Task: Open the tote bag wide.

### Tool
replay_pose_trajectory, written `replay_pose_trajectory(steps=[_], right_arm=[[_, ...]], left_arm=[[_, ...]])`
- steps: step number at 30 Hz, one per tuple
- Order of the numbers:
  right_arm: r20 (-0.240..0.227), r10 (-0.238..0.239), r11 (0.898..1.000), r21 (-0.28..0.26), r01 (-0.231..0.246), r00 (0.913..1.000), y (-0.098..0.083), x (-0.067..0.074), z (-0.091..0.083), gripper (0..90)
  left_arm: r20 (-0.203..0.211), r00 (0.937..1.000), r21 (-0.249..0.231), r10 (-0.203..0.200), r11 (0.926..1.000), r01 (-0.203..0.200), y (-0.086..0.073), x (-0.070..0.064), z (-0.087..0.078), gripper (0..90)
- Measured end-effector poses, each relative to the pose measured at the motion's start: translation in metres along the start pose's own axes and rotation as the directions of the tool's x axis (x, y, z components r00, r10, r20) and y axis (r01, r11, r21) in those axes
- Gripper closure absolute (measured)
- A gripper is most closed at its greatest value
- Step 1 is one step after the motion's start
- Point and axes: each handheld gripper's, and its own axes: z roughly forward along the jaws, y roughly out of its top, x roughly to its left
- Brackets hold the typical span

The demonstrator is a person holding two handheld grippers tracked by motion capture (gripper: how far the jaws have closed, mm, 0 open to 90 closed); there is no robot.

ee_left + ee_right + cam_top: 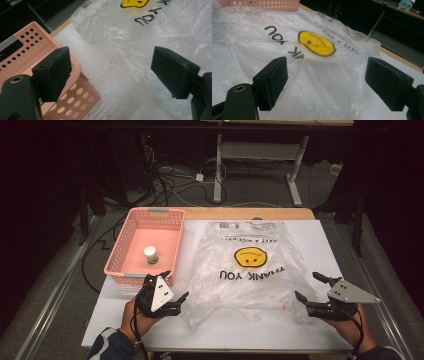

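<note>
Left gripper (176, 286) near the plastic bag's (250, 275) near-left corner, jaws spread wide and empty, one tip close to the bag's crinkled edge, the other toward the pink basket (118, 254). Right gripper (310, 287) off the bag's near-right corner, jaws likewise released, nothing between them. Each held from below by a hand: left hand (134, 316), right hand (356, 324).

From the left gripper view: left gripper (111, 72) over bare white table sheet (105, 62), bag's edge under the right pad, perforated corner of the pink basket (75, 100) just behind the left pad.

From the right gripper view: right gripper (325, 81) low over the bag (312, 95), clear film wrinkled between the open pads but not pinched.

Bag spread flat on the white sheet (320, 245), translucent, printed "THANK YOU" with a yellow smiley face (250, 257), lettering upside down from the near side.

Left of the bag and just beside it, pink basket, with a small white-capped jar (151, 254) upright inside.

Beyond the bag's far edge, a strip of wooden tabletop (240, 213), then dark floor with tangled cables (170, 182).
</note>
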Motion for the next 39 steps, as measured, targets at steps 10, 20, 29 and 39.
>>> replay_pose_trajectory(steps=[10,20,29,39], right_arm=[[0.008,-0.002,1.0,0.008,0.002,1.0,0.002,-0.001,0.004,21.1],[0.05,0.044,0.998,-0.057,-0.042,0.9978,0.025,-0.031,0.003,24.1],[0.164,0.07,0.997,0.014,-0.073,0.9839,0.055,-0.092,0.056,29.7],[0.199,0.131,0.953,0.245,-0.178,0.9713,0.042,-0.135,0.164,36.0]], left_arm=[[-0.003,1.0,-0.005,0.005,1.0,-0.005,-0.002,-0.001,-0.004,16.1],[-0.002,1.0,0.001,0.003,1.0,-0.003,-0.005,-0.002,-0.008,16.1],[0.002,1.0,0.013,0.003,0.9999,-0.003,-0.005,-0.001,-0.005,16.1],[0.011,0.9999,0.017,-0.003,0.9999,0.003,-0.007,-0.001,-0.006,16.1]])
